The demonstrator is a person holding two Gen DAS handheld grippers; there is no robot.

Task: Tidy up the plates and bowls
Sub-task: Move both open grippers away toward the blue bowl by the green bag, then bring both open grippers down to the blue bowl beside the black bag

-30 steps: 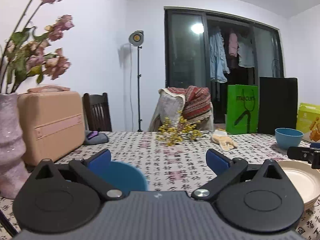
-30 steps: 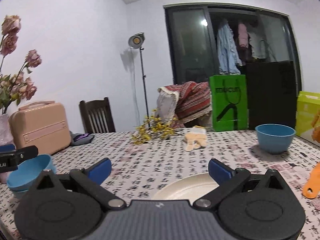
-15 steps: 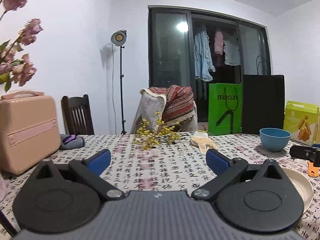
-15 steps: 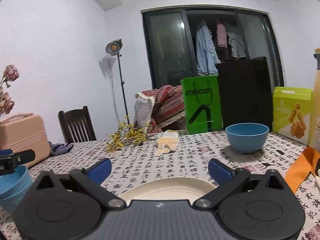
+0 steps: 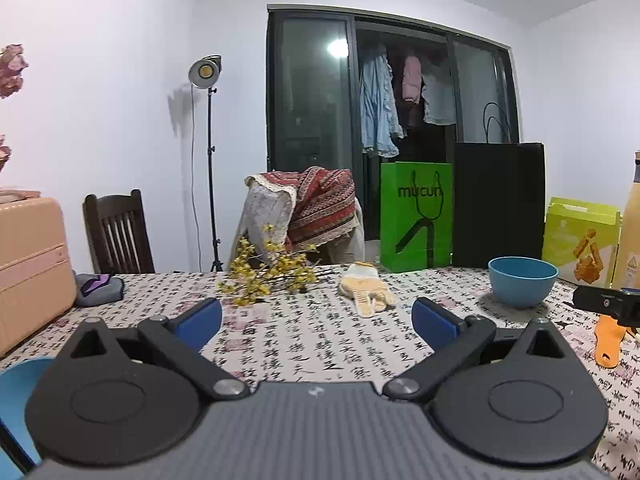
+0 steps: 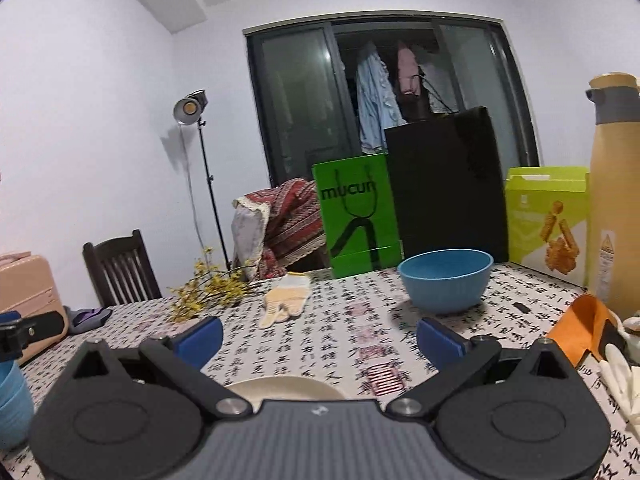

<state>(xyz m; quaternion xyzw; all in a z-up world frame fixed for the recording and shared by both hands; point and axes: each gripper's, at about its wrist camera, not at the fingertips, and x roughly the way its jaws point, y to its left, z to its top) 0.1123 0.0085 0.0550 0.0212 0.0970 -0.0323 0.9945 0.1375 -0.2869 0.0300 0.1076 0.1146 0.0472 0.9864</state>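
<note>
Your left gripper (image 5: 316,318) hangs just above the surface (image 5: 304,344) with its blue-padded fingers spread wide and nothing between them; only the patterned cloth shows in the gap. Your right gripper (image 6: 318,336) is likewise spread wide and empty, and the far edge of a cream plate (image 6: 286,387) shows low between its arms, lying flat on the surface right under the gripper body. The single blue bowl (image 6: 446,280) stands upright on the cloth ahead of your right gripper and slightly to its right, apart from both grippers; from the left wrist view the same bowl sits off to the right, in front of a black bag (image 5: 498,204). At the left edge of the right wrist view you can see stacked blue bowls (image 6: 12,400), with the tip of your left gripper just above them; in the left wrist view a blue rim shows at the lower left corner, partly hidden by the gripper body. Between the grippers and the far edge lie a yellow-and-white work glove (image 5: 366,290) and a spray of yellow flowers (image 5: 266,278), near each other but apart. A green paper bag (image 6: 356,220) stands beside the black bag at the back, a yellow-green box (image 6: 546,220) to their right, and a tall tan bottle (image 6: 614,200) at the far right. A pink case (image 5: 30,268) sits at the left.
</note>
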